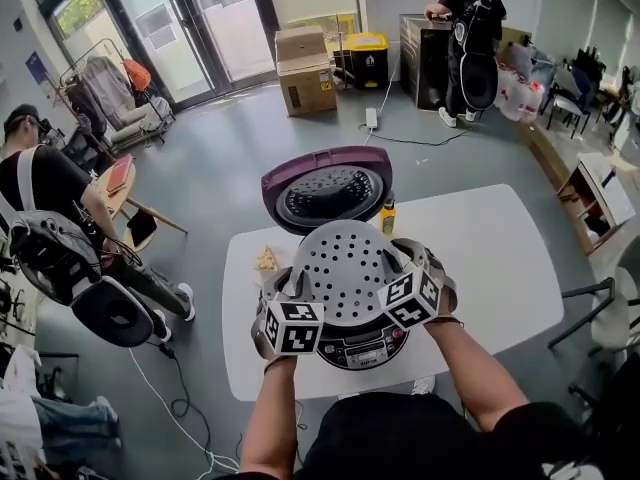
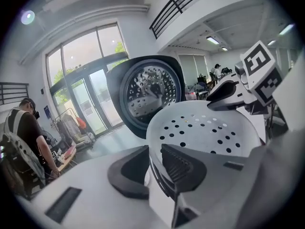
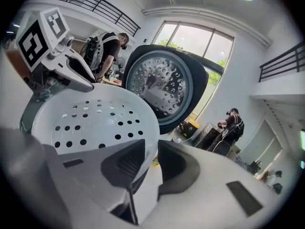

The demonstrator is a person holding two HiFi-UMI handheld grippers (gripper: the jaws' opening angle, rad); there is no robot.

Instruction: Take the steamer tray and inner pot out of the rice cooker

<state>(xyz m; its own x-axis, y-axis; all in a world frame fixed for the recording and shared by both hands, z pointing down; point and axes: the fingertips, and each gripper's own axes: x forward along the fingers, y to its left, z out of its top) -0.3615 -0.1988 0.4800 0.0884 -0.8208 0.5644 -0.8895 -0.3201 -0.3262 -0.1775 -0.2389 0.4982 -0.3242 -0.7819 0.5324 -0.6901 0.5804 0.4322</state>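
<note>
Steamer tray (image 1: 345, 268) — my left tool (image 2: 153, 163) and right tool (image 3: 151, 162) both clench its rim above the rice cooker (image 1: 335, 340) — control panel (image 1: 364, 353) print unreadable.

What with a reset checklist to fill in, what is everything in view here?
steamer tray: one, white, held over the rice cooker
rice cooker: one, grey, on the table, maroon lid open
table: one, white
bottle: one, yellow, on table beside lid
cardboard box: one, brown, floor by doors
people: two, dark tops, seated person left, standing person far right
left tool: one, grey, shut on tray's left rim
right tool: one, grey, shut on tray's right rim
</note>
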